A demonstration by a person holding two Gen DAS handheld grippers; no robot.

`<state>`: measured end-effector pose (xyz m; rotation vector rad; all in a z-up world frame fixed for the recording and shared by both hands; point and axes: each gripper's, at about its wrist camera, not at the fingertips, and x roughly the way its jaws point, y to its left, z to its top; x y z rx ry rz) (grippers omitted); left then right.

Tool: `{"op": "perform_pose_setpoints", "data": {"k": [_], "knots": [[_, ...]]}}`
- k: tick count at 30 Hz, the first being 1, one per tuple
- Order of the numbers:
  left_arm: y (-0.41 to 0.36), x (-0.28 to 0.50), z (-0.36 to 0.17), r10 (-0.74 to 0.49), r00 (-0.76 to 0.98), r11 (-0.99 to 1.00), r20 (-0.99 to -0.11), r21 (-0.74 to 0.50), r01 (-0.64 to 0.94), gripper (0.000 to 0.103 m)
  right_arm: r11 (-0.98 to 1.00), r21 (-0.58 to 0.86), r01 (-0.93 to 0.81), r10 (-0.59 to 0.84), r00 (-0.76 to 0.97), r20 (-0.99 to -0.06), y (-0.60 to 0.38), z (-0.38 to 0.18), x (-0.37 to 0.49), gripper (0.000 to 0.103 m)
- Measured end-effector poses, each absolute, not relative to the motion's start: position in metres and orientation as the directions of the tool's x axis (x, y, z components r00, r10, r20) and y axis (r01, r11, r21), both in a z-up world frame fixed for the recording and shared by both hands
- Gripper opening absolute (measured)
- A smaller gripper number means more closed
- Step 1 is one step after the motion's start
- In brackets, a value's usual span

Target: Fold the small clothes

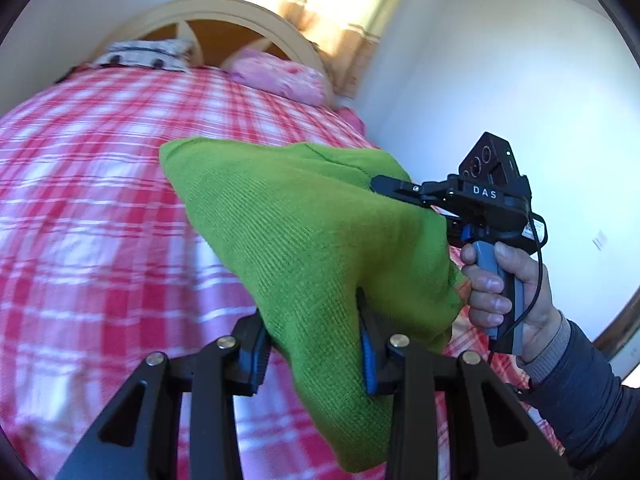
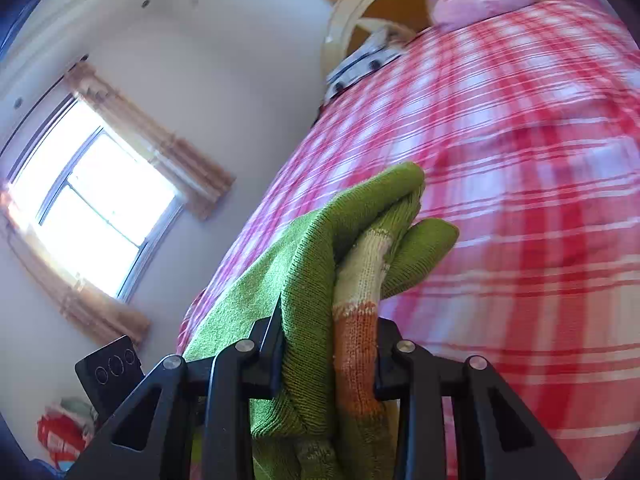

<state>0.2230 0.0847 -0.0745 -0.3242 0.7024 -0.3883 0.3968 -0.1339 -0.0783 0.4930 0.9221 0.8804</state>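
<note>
A small green knit garment (image 1: 304, 240) with cream and orange stripes at one edge hangs in the air above the bed, stretched between both grippers. My left gripper (image 1: 314, 354) is shut on one part of it, the cloth draping down between its fingers. My right gripper (image 1: 384, 188) shows to the right in the left wrist view, held by a hand, shut on another edge. In the right wrist view, my right gripper (image 2: 330, 356) clamps bunched green and striped fabric (image 2: 356, 264).
The bed (image 1: 100, 200) has a red and white plaid cover, with a pink pillow (image 1: 280, 74) and a patterned pillow (image 1: 142, 54) at the headboard. A white wall is right of the bed. A window (image 2: 88, 200) with curtains shows in the right wrist view.
</note>
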Motion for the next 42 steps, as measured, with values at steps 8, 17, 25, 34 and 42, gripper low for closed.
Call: {"op": "perform_pose_setpoints", "data": {"k": [8, 17, 25, 34, 42], "knots": [[0.152, 0.173, -0.084, -0.322, 0.759, 0.92, -0.566, -0.377, 0.109, 0.037, 0.479, 0.717, -0.507, 0.87, 0.168, -0.463, -0.022, -0.086, 0.372, 0.032], [0.202, 0.134, -0.116, -0.247, 0.77, 0.922, -0.588, -0.388, -0.001, 0.037, 0.45, 0.72, -0.528, 0.867, 0.067, -0.493, 0.059, -0.118, 0.352, 0.032], [0.208, 0.126, -0.16, -0.21, 0.734, 0.924, -0.646, -0.378, -0.068, 0.04, 0.494, 0.714, -0.497, 0.835, 0.044, -0.548, 0.084, -0.151, 0.345, 0.032], [0.204, 0.117, -0.163, -0.169, 0.731, 0.934, -0.661, -0.345, -0.096, 0.057, 0.538, 0.679, -0.5, 0.806, 0.069, -0.588, 0.079, -0.157, 0.341, 0.033], [0.2, 0.11, -0.166, -0.145, 0.716, 0.94, -0.683, -0.321, -0.115, 0.071, 0.611, 0.57, -0.549, 0.739, 0.138, -0.66, 0.081, -0.153, 0.327, 0.038]]}}
